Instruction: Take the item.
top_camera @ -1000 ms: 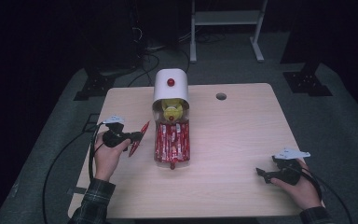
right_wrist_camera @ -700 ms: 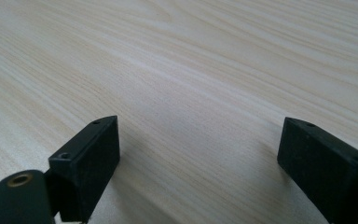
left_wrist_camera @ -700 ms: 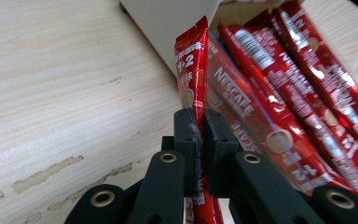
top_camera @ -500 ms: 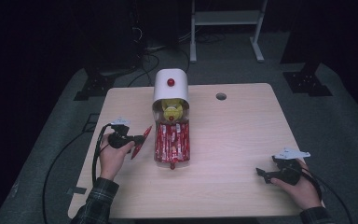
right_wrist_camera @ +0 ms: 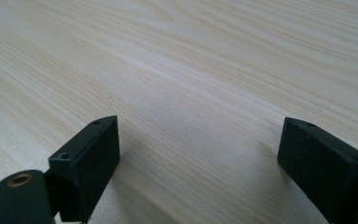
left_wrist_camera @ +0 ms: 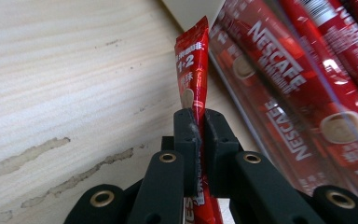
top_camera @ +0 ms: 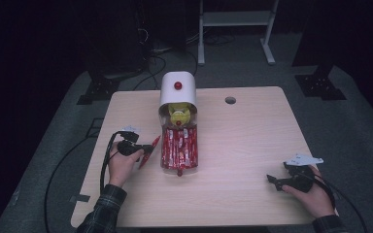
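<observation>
A clear jar (top_camera: 178, 145) with a white lid (top_camera: 177, 90) lies on its side on the wooden table (top_camera: 243, 141), packed with red Nescafe coffee sticks (left_wrist_camera: 307, 84). My left gripper (top_camera: 143, 149) sits just left of the jar, shut on one red coffee stick (left_wrist_camera: 193, 79) that pokes past the jaw tips, close to the jar wall. Near the table's front right corner my right gripper (top_camera: 278, 182) rests low over bare wood, open, with nothing between its fingers (right_wrist_camera: 91, 163).
A small round hole (top_camera: 230, 100) is in the table's far side. A yellow item (top_camera: 178, 115) sits inside the jar near the lid. Cables trail off the table's left edge. A metal stand (top_camera: 233, 29) is on the floor behind the table.
My left hand has come down and a little nearer with the coffee stick, beside the jar. The right hand has stayed where it was.
</observation>
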`<state>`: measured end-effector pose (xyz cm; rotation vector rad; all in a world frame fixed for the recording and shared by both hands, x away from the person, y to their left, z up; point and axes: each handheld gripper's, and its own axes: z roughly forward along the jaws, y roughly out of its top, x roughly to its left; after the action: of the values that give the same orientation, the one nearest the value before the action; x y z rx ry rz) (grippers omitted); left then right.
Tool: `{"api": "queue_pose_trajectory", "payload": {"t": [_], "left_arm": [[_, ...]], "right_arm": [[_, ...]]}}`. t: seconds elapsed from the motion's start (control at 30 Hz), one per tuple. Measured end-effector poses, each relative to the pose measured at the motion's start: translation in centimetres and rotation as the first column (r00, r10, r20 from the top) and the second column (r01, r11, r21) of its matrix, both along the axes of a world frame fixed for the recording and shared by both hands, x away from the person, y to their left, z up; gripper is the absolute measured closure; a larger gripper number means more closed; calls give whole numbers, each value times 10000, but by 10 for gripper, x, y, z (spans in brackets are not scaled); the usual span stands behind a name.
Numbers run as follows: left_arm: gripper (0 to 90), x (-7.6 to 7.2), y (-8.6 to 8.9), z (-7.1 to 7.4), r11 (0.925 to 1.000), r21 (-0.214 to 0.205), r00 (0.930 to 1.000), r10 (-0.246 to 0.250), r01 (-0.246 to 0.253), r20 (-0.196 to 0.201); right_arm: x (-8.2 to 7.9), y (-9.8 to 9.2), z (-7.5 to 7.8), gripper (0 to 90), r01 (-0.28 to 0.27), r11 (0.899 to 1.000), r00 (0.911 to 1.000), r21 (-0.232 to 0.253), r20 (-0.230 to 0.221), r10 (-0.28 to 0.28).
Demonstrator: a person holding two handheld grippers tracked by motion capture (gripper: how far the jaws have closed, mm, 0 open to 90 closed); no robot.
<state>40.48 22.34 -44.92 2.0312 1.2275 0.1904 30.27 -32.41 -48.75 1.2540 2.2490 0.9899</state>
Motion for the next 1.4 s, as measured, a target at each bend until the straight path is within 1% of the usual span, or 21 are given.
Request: {"api": "queue_pose_trajectory", "payload": {"t": [0.07, 0.3, 0.47, 0.53, 0.57, 0.63, 0.83, 0.93, 1.0, 1.07, 1.13, 1.2, 1.23, 1.3, 1.33, 1.4], "left_arm": [[852, 1, -1, -2, 10000, 87, 10000, -25, 25, -38], [847, 2, -2, -7, 9998, 201, 9998, 83, -79, -192], [841, 2, -2, -9, 9996, 271, 9997, 89, -83, -245], [837, 3, -2, -10, 9993, 362, 9995, 111, -100, -304], [833, 3, -3, -11, 9991, 418, 9992, 124, -109, -370], [822, 4, -3, -13, 9991, 404, 9990, 117, -100, -425], [778, 4, -2, -13, 9988, 462, 9991, 153, -134, -396], [725, 4, -1, -13, 9989, 441, 9991, 175, -158, -377], [719, 4, 0, -13, 9990, 421, 9992, 186, -171, -354], [692, 4, 0, -13, 9990, 403, 9993, 187, -173, -328], [649, 4, 0, -13, 9989, 433, 9994, 187, -174, -293], [594, 4, 0, -12, 9984, 553, 9997, 129, -116, -217], [560, 4, 0, -12, 9975, 682, 9997, 187, -176, -160], [483, 4, 0, -11, 9970, 734, 9996, 260, -252, -99], [451, 4, 0, -11, 9959, 862, 9996, 267, -259, -74], [391, 4, 1, -11, 9960, 839, 9995, 304, -306, 43]], "right_arm": [[0, 0, 0, 117, 2, 10000, 10000, 1, -3, -2], [0, 0, 0, 117, 0, 10000, 10000, -1, 1, 0], [0, 0, 0, 117, 3, 10000, 10000, 1, 0, -3], [0, 0, 0, 117, 2, 10000, 10000, 1, -1, -2], [0, 0, 0, 117, 0, 10000, 10000, 1, 1, 0], [0, 0, 0, 117, 2, 10000, 10000, 0, 0, -2], [0, 0, 0, 117, 2, 10000, 10000, 1, -1, -2], [0, 0, 0, 117, 1, 10000, 10000, 0, 1, -1], [0, 0, 0, 117, 2, 10000, 10000, 1, 0, -2], [0, 0, 0, 117, 2, 10000, 10000, 1, 0, -2], [0, 0, 0, 117, 2, 10000, 10000, 2, -1, -2], [0, 0, 0, 117, 1, 10000, 10000, 1, 0, -1], [0, 0, 0, 117, 2, 10000, 10000, 2, 0, -2], [0, 0, 0, 117, 1, 10000, 10000, 1, 0, -1], [0, 0, 0, 117, 0, 10000, 10000, 0, 1, 0], [0, 0, 0, 117, 1, 10000, 10000, 1, -1, -1]]}}
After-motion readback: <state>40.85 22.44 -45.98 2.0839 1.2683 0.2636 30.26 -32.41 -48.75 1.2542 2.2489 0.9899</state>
